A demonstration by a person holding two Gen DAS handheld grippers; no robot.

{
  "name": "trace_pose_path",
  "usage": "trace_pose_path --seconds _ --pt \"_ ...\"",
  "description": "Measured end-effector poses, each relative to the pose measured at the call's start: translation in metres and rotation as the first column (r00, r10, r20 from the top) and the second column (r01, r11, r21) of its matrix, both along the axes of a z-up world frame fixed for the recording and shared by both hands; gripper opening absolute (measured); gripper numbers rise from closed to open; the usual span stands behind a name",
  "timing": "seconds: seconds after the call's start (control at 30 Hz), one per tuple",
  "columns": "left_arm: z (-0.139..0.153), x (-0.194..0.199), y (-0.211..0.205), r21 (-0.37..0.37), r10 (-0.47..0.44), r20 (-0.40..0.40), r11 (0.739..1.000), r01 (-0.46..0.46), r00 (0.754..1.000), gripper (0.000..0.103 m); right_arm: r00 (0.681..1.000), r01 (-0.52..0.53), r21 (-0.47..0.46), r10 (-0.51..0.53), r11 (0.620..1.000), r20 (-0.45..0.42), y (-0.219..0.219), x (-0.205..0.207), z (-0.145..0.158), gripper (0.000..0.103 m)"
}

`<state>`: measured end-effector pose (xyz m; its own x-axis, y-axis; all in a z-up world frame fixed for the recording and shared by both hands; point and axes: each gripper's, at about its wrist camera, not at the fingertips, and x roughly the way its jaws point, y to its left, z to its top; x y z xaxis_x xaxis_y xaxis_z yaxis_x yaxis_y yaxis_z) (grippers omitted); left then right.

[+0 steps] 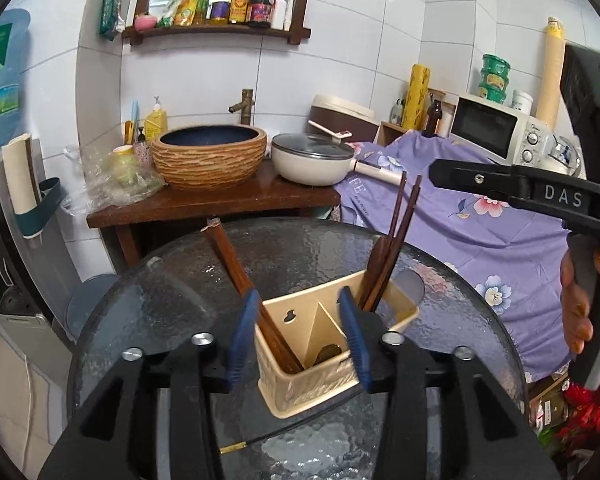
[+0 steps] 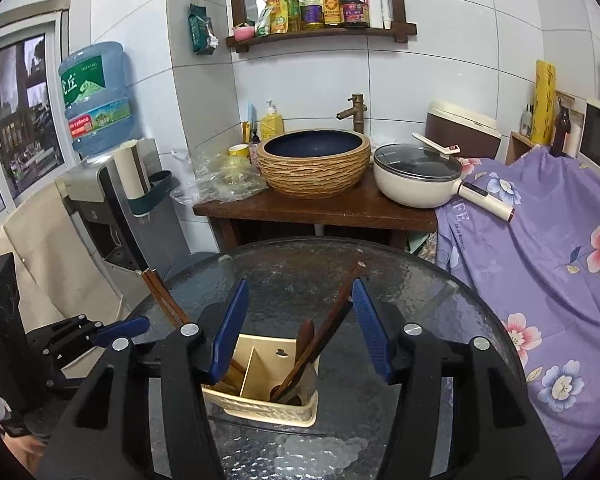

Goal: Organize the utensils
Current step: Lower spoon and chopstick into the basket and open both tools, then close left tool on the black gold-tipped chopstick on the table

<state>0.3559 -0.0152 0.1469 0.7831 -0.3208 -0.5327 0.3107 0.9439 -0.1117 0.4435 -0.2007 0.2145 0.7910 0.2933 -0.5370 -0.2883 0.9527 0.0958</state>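
A cream two-compartment utensil holder (image 1: 324,360) (image 2: 260,404) stands on the round glass table (image 1: 160,288) (image 2: 292,264). One pair of brown chopsticks (image 1: 232,260) (image 2: 162,296) leans left out of its left compartment. Another pair of chopsticks (image 1: 400,220) (image 2: 336,312) and a wooden spoon (image 1: 376,260) (image 2: 304,336) stand in the right compartment. My left gripper (image 1: 300,296) is open above the left compartment, its left pad beside the leaning chopsticks. My right gripper (image 2: 300,284) is open over the right compartment, with those chopsticks close to its right pad. Neither pair of pads presses on anything.
Behind the table a wooden stand (image 2: 316,208) carries a woven-look basin (image 2: 314,162) and a lidded white pan (image 2: 416,176). A water dispenser (image 2: 100,200) stands left and a purple floral cloth (image 2: 540,240) hangs right. A thin dark stick (image 2: 268,428) lies in front of the holder.
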Motion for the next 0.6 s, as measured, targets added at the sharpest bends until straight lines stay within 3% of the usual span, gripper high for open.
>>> trace_pose_path --seconds 0.07,0.2,0.27,0.37,0.43,0.5,0.6 --pt "-0.003 -0.015 0.007 -0.003 -0.02 0.024 1.0 0.021 1.0 0.06 0.999 -0.031 0.0 0.031 1.0 0.026 -0.008 -0.012 -0.002 0.055" --pt "-0.025 -0.042 0.025 -0.008 -0.07 0.016 0.998 0.07 0.997 0.072 0.989 -0.145 0.04 0.144 0.989 0.035 -0.028 -0.043 -0.02 0.066" --pt "-0.045 -0.051 0.033 0.015 -0.096 -0.016 0.995 0.096 0.995 0.074 0.976 -0.216 0.042 0.217 0.975 -0.002 -0.035 -0.055 -0.042 0.071" --pt "-0.077 -0.055 0.042 0.065 -0.124 -0.074 0.99 0.129 0.99 0.074 0.967 -0.248 -0.017 0.246 0.969 -0.072 -0.039 -0.066 -0.081 0.071" --pt "-0.099 -0.053 0.046 0.112 -0.115 -0.119 0.985 0.128 0.986 0.071 0.966 -0.24 -0.066 0.232 0.969 -0.111 -0.04 -0.073 -0.111 0.071" --pt "-0.122 -0.047 0.049 0.143 -0.125 -0.166 0.978 0.149 0.978 0.057 0.961 -0.251 -0.075 0.239 0.965 -0.14 -0.041 -0.079 -0.134 0.071" --pt "-0.151 -0.034 0.05 0.205 -0.123 -0.224 0.964 0.171 0.967 0.05 0.958 -0.257 -0.074 0.244 0.964 -0.149 -0.039 -0.091 -0.157 0.071"
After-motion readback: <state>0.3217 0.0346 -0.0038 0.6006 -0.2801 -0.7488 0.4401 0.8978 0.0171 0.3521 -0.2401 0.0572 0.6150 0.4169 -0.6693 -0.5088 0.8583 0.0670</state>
